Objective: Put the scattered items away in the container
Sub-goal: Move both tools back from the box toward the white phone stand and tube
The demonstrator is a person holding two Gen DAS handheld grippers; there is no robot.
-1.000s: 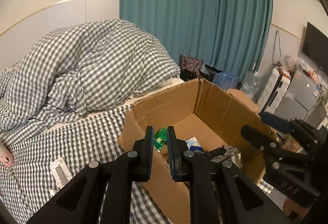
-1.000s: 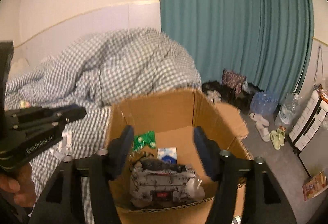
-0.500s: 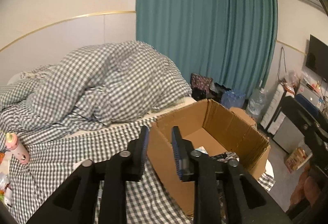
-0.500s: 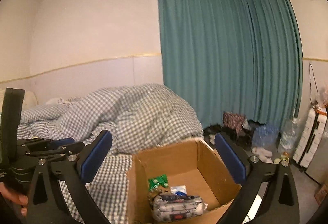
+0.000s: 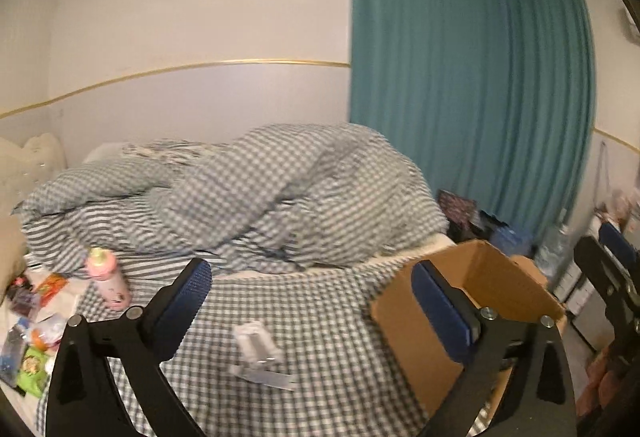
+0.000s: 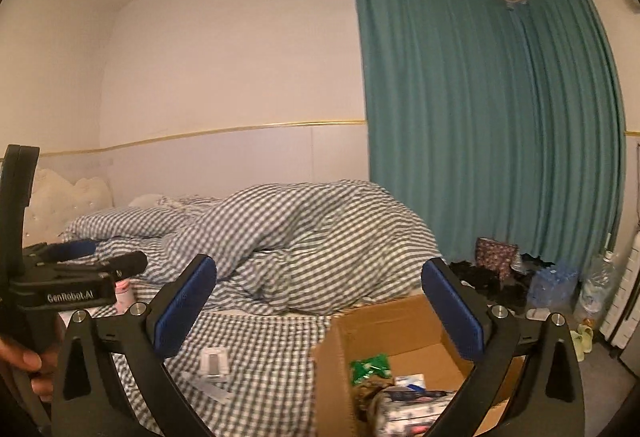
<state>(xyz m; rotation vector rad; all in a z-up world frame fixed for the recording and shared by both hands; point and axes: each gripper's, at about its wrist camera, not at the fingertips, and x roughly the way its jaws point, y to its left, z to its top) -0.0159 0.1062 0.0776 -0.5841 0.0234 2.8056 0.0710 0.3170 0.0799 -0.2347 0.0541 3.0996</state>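
Both hand-held grippers now hang higher above the bed, and the left hand-held gripper (image 5: 308, 301) has spread wide — empty. Pink bottle (image 5: 107, 283) far left, white packet (image 5: 256, 347) centre, cardboard box (image 6: 384, 325) right; right hand-held gripper (image 6: 320, 301) spread, empty.

Right claw (image 6: 320, 311) wide open, nothing between its blue pads (image 6: 186, 307). Cardboard box (image 6: 332, 369) on the bed (image 6: 272, 345), low right, holding a green packet (image 6: 370, 365) and a patterned pouch (image 6: 404, 409). White packet (image 6: 215, 361) lies flat on the checked sheet, left of the box, apart from it. Left claw (image 6: 96, 257) at far left edge, gap between its fingers. Teal curtain (image 6: 480, 117) behind.
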